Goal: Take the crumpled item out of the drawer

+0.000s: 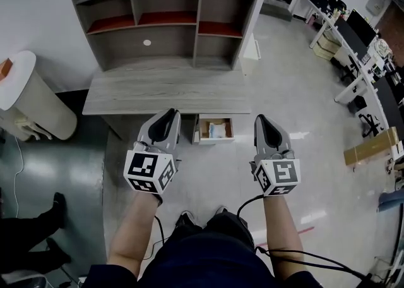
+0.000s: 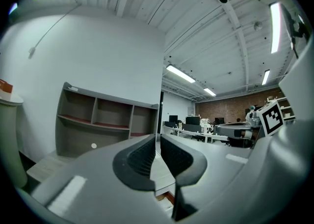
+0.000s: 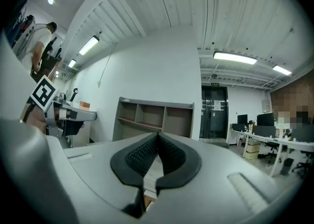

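The crumpled item [image 1: 216,131] lies in the open drawer [image 1: 197,131], which is pulled out below the table's [image 1: 158,94] front edge, near its right corner. The left tongs [image 2: 156,138] hover just left of the drawer with a thin slit between their pads and nothing in it. The right tongs [image 3: 157,135] are pressed together and empty, a little right of the drawer.
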{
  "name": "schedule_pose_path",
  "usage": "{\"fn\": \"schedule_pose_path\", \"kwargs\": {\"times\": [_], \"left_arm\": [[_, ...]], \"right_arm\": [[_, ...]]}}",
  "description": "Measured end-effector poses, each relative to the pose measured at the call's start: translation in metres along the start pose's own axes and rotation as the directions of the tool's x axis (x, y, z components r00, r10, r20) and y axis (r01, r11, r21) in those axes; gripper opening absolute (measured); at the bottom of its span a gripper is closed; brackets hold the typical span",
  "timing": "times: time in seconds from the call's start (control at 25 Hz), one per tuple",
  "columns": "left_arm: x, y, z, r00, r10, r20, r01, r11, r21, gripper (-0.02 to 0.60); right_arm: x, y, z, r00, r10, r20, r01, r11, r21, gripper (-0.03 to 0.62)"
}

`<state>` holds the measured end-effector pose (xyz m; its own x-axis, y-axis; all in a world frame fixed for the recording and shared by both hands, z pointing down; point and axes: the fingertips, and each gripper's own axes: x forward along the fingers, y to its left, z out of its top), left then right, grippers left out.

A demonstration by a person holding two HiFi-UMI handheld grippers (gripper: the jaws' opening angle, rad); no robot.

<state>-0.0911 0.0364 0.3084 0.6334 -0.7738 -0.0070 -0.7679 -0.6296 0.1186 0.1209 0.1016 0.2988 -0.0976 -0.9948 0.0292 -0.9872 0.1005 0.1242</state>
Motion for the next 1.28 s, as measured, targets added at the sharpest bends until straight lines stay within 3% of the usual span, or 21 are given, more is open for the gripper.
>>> {"fn": "schedule_pose_path", "kwargs": {"times": [0.32, 0.68, 1.28], "left_arm": [[0.013, 0.027, -0.021, 0.999, 0.036, -0.032, -0.037, 0.999, -0.022, 0.034], [0.053, 0.062, -0.048, 0.986, 0.129, -0.102, -0.125, 0.991, 0.038, 0.034], [0.165, 0.074, -0.118, 0.930, 0.223, -0.291, -0.219, 0.975, 0.048, 0.034]], "right_arm": [[0.027, -0.004, -0.032, 0.997, 0.013, -0.070, -0.015, 1.000, -0.020, 0.006], [0.100, -0.026, -0.074, 0.990, 0.078, -0.118, -0.080, 0.997, -0.015, 0.006], [0.211, -0.090, -0.149, 0.942, 0.233, -0.240, -0.226, 0.972, 0.055, 0.006]]}}
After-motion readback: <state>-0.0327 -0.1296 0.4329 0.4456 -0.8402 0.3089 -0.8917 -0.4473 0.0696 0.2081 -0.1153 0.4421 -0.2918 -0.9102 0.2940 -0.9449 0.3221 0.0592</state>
